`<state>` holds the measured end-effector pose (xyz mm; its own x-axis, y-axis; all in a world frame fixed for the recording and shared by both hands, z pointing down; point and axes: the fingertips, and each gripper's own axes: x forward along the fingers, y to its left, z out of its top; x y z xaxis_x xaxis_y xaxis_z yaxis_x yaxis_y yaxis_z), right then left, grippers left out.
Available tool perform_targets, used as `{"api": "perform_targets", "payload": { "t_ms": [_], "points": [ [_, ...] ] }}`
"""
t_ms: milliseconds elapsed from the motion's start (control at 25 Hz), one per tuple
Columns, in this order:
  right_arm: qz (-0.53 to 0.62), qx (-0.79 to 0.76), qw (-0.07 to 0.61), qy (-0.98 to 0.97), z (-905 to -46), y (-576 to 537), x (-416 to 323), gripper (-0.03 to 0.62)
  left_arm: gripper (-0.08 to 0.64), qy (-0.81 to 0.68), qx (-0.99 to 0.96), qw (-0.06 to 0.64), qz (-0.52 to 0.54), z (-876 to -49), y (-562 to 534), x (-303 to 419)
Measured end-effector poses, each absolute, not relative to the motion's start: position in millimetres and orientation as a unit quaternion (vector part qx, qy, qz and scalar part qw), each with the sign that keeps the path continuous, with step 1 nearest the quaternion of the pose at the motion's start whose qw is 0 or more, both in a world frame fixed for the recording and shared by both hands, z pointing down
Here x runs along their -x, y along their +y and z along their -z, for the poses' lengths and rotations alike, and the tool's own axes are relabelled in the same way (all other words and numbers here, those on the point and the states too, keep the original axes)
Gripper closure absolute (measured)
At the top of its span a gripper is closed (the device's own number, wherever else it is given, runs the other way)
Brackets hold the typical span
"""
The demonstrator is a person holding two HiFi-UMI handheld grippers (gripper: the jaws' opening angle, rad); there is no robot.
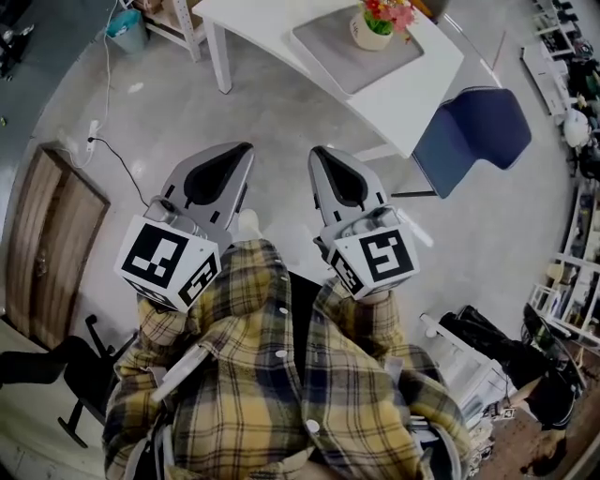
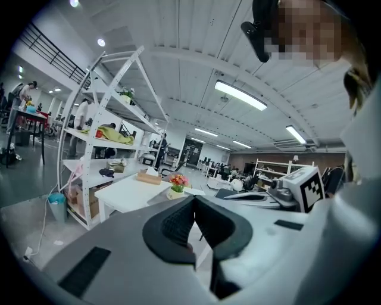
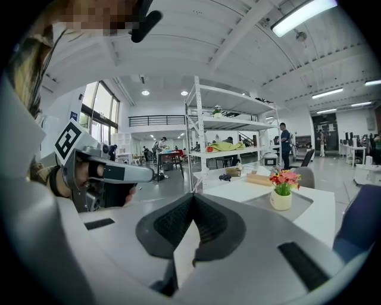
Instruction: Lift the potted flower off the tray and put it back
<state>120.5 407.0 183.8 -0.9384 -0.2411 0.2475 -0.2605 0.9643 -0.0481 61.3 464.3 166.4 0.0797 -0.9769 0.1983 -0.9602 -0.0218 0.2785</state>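
A potted flower (image 1: pixel 379 22) in a cream pot stands on a grey tray (image 1: pixel 356 49) on the white table (image 1: pixel 281 28) at the top of the head view. It also shows small in the left gripper view as the potted flower (image 2: pixel 177 185) and to the right in the right gripper view as the potted flower (image 3: pixel 282 189) on the tray (image 3: pixel 300 208). My left gripper (image 1: pixel 246 148) and right gripper (image 1: pixel 316 153) are held side by side over the floor, well short of the table. Both are shut and hold nothing.
A blue chair (image 1: pixel 473 131) stands at the table's right corner. A brown wooden door panel (image 1: pixel 42 244) lies at the left, with a cable (image 1: pixel 112 150) on the floor. White metal shelving (image 2: pixel 107 137) stands beside the table. A teal bin (image 1: pixel 127 28) sits at the top left.
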Motion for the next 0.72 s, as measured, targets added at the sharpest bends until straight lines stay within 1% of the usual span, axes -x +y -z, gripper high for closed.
{"api": "perform_targets", "payload": {
  "t_ms": [400,720],
  "points": [
    [-0.043,-0.145,0.141,-0.978,-199.6,362.9,-78.2,0.594,0.551,-0.668,-0.719,0.191,0.026,-185.7,421.5,-14.0],
    [-0.04,-0.143,0.139,-0.979,-204.8,288.7,-23.5,0.594,0.551,-0.67,-0.719,0.184,0.023,-186.3,344.4,39.5]
  ]
}}
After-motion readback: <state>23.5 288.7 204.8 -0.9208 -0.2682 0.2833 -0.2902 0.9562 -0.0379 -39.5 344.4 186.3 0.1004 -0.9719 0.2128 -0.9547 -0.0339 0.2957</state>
